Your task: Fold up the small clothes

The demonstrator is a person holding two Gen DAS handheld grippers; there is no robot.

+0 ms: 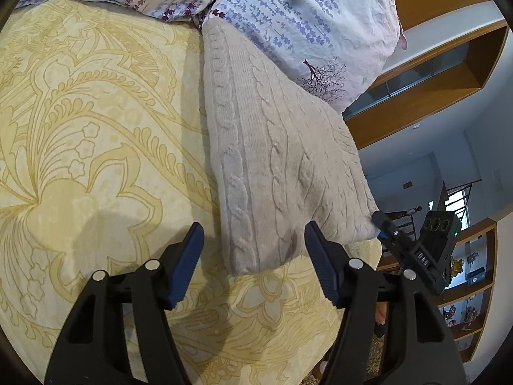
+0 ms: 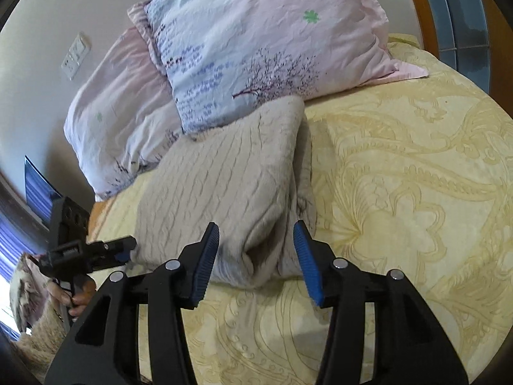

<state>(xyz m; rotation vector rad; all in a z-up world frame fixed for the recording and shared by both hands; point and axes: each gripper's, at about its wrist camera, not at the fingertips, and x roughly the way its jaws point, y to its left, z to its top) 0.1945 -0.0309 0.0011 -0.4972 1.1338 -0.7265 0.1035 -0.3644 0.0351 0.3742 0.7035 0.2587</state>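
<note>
Left wrist view: left gripper [image 1: 253, 235] has its jaws spread apart, gripping nothing; the folded beige cable-knit sweater [image 1: 272, 160] lies on the bed [image 1: 96, 147] just ahead, between the fingers.
Right wrist view: right gripper [image 2: 256, 237] is also parted and unladen, the sweater [image 2: 224, 186] directly ahead, its far edge under a floral pillow [image 2: 256, 41].

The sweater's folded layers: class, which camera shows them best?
Right wrist view: the sweater faces it with stacked folds and an open edge visible. Left wrist view shows only its smooth cable-knit top.
</note>
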